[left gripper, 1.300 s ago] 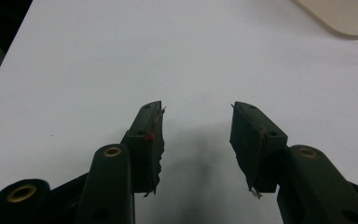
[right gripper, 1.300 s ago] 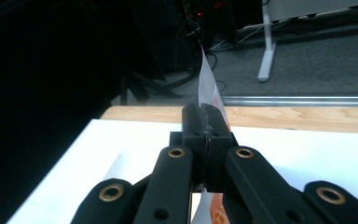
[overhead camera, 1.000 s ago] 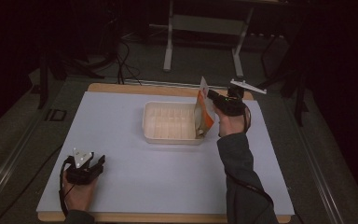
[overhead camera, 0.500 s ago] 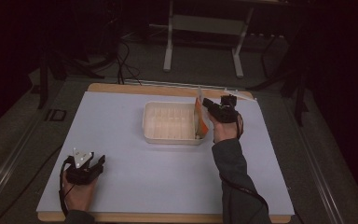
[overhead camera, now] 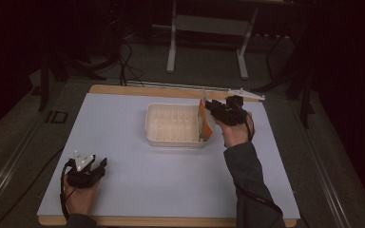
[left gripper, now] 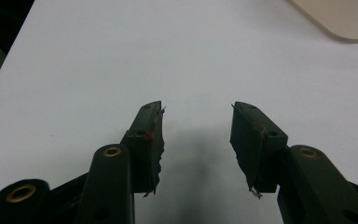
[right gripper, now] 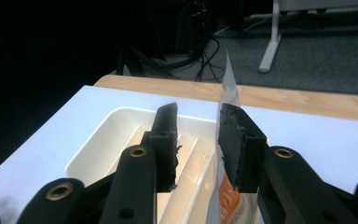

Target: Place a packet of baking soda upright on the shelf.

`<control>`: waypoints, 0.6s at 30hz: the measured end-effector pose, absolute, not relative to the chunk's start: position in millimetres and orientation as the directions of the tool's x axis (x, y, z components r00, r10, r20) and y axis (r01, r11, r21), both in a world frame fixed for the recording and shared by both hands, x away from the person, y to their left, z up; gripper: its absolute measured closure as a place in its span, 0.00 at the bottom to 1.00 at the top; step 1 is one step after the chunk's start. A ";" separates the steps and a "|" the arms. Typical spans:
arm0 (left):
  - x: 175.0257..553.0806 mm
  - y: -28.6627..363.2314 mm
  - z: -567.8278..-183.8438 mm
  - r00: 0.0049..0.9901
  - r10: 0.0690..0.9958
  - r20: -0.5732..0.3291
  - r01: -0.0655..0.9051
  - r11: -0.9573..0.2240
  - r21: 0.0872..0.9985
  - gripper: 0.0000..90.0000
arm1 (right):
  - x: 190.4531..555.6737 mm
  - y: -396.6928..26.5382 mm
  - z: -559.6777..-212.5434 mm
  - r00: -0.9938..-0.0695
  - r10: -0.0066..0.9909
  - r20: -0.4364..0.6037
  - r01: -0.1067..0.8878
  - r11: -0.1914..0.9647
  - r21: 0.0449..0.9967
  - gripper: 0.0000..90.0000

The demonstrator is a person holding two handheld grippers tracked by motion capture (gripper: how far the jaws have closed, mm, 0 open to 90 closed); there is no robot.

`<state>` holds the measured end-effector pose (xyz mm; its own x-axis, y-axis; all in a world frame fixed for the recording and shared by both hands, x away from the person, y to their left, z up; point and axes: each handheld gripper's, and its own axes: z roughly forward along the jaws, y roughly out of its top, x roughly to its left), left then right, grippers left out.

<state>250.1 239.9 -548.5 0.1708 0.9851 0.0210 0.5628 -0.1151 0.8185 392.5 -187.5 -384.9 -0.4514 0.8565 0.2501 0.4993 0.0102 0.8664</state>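
High view: right claw (overhead camera: 210,108) sits at the right end of the white tray (overhead camera: 176,138), which is near the middle of the white bench (overhead camera: 138,190), towards the far side. An orange-and-white packet (overhead camera: 205,121) stands on edge at the tray's right end wall, just under the claw's tips; can't tell from here whether it is inside the wall or against its outside. Left claw (overhead camera: 97,166) rests on the bench at the near left corner, well apart from the tray, hand (overhead camera: 78,197) wrapped round it. Left gripper view: left claw (left gripper: 196,133) has its jaws spread wide with nothing between them, just bare bench (left gripper: 98,56) below; a corner of the tray (left gripper: 340,18) shows at the top right. Right gripper view: right claw (right gripper: 196,122) has just been opening, jaws now part spread. The packet (right gripper: 227,84) stands upright in the gap, its thin top edge sticking up above the tips and lying against the right-hand pad, while the left-hand pad is clear of it, so no squeeze on it now. Orange lower part of the packet sits low between the jaws, at the edge of the ribbed tray (right gripper: 121,135). Wooden bench edge (right gripper: 298,95) runs behind, with floor and a metal stand leg (right gripper: 271,44) beyond
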 end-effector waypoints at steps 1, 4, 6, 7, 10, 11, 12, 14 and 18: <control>250.1 239.9 -548.5 0.171 0.985 0.021 0.563 -0.115 0.819 0.59 | 390.1 -188.0 -382.4 -0.457 0.856 0.240 0.495 0.020 0.869 0.74; 250.1 239.7 -548.6 0.170 0.985 0.019 0.562 -0.113 0.819 0.59 | 386.3 -189.6 -378.2 -0.465 0.857 0.220 0.487 0.041 0.872 0.73; 250.2 239.8 -548.7 0.168 0.986 0.017 0.561 -0.110 0.821 0.59 | 381.0 -194.7 -373.0 -0.478 0.853 0.209 0.487 0.059 0.871 0.73; 250.2 239.9 -548.7 0.168 0.986 0.017 0.561 -0.110 0.821 0.59 | 379.2 -196.3 -371.4 -0.482 0.853 0.202 0.485 0.068 0.872 0.73; 250.3 239.8 -548.9 0.171 0.985 0.021 0.563 -0.115 0.818 0.59 | 371.9 -204.0 -366.9 -0.497 0.849 0.176 0.477 0.098 0.873 0.73; 250.2 239.6 -548.9 0.171 0.985 0.023 0.563 -0.117 0.818 0.59 | 370.2 -206.4 -366.2 -0.501 0.847 0.175 0.478 0.103 0.872 0.73; 250.2 239.4 -548.9 0.171 0.985 0.021 0.562 -0.115 0.819 0.59 | 368.8 -208.1 -365.7 -0.504 0.847 0.172 0.478 0.107 0.872 0.73; 250.2 239.5 -548.9 0.170 0.985 0.022 0.563 -0.115 0.818 0.59 | 366.8 -210.3 -365.6 -0.507 0.846 0.167 0.476 0.113 0.872 0.73; 250.0 239.5 -548.8 0.169 0.985 0.021 0.562 -0.114 0.819 0.59 | 357.2 -219.1 -369.2 -0.526 0.837 0.152 0.480 0.144 0.865 0.73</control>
